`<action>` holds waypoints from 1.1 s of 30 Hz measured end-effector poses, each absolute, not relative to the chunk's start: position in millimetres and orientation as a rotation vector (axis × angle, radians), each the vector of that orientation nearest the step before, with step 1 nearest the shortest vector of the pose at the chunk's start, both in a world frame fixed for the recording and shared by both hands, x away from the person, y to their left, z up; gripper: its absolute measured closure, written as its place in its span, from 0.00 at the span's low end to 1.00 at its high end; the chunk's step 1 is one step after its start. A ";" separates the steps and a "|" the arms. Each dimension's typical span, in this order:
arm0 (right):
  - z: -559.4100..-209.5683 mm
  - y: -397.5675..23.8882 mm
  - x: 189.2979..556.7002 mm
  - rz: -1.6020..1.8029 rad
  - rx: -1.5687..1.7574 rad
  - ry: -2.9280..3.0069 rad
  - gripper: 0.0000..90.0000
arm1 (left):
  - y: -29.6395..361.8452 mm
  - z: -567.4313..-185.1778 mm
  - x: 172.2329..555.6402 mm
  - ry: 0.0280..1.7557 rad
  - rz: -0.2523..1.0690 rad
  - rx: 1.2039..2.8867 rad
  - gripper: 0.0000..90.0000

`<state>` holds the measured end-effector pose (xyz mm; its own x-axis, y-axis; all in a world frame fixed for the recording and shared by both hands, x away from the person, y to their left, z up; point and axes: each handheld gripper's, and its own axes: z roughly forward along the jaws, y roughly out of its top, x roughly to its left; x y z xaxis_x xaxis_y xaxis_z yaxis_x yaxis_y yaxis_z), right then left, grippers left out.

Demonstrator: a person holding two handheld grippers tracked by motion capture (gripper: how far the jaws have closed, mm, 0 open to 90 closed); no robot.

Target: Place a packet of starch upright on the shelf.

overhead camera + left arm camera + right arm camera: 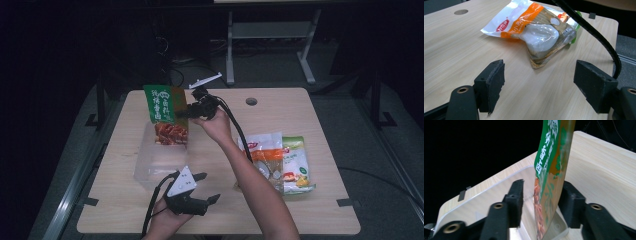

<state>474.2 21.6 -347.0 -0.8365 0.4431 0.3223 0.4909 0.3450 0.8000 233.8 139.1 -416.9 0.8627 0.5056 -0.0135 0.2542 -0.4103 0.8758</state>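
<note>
A green snack bag (165, 112) stands upright in a clear plastic container (150, 167) at the table's left. My right gripper (182, 114) is at the bag's right edge, open. In the right gripper view the bag (550, 170) stands between the two jaws above the container (486, 192); a gap shows between the left pad and the bag, and the right pad sits close behind it. My left gripper (210, 186) rests open near the front edge, nothing between its jaws (539, 75). It faces an orange-and-white food bag (534, 27).
The orange-and-white bag (265, 155) lies at the right, overlapping a green-and-white bag (297, 165). The right gripper's black cable (599, 37) runs along the forearm across the table. A round hole (251, 101) is at the table's back. Bare wood lies between container and bags.
</note>
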 end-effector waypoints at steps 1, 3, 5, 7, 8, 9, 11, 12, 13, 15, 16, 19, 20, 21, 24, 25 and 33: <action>-345.6 17.3 473.7 -1.541 -0.882 -2.526 0.59 | 138.9 -417.1 233.9 0.555 0.309 2.016 0.27; -343.8 11.0 472.6 -1.547 -0.882 -2.520 0.57 | 138.0 -417.9 234.1 0.557 0.308 2.017 0.27; -341.2 2.6 469.9 -1.547 -0.900 -2.520 0.55 | 137.2 -418.3 234.3 0.555 0.306 2.025 0.27; -339.8 -5.6 467.8 -1.557 -0.906 -2.502 0.54 | 136.5 -418.6 234.5 0.552 0.308 2.029 0.27; -339.3 -8.4 466.9 -1.561 -0.911 -2.497 0.54 | 136.1 -418.7 234.6 0.551 0.307 2.030 0.27; -338.6 -12.8 465.5 -1.565 -0.914 -2.501 0.53 | 135.6 -419.2 234.9 0.552 0.306 2.028 0.27; -337.7 -18.4 463.3 -1.556 -0.928 -2.501 0.52 | 135.1 -419.5 235.2 0.552 0.305 2.028 0.27; -337.9 -21.8 462.5 -1.561 -0.926 -2.506 0.52 | 134.8 -419.8 235.1 0.554 0.303 2.028 0.27; -337.4 -25.6 460.6 -1.553 -0.933 -2.504 0.52 | 135.0 -419.7 235.3 0.553 0.304 2.030 0.26; -337.6 -31.6 458.1 -1.551 -0.939 -2.511 0.52 | 135.0 -419.7 235.3 0.556 0.301 2.032 0.26; -337.4 -33.7 457.2 -1.543 -0.944 -2.511 0.51 | 135.0 -419.8 235.5 0.556 0.301 2.033 0.26; -337.6 -43.5 453.7 -1.534 -0.950 -2.530 0.51 | 134.8 -420.1 235.7 0.557 0.300 2.035 0.26; -337.4 -46.5 452.4 -1.531 -0.955 -2.529 0.51 | 134.9 -420.0 236.2 0.551 0.303 2.038 0.26; -337.1 -49.7 451.4 -1.528 -0.959 -2.533 0.50 | 134.9 -420.2 236.2 0.551 0.302 2.039 0.26; -335.7 -58.3 447.7 -1.526 -0.970 -2.529 0.50 | 134.7 -420.7 236.4 0.557 0.296 2.039 0.26; -335.3 -61.3 446.4 -1.524 -0.972 -2.533 0.50 | 134.6 -420.9 236.6 0.557 0.295 2.039 0.26; -334.9 -84.2 435.0 -1.497 -1.011 -2.545 0.48 | 134.5 -421.0 237.2 0.556 0.301 2.045 0.26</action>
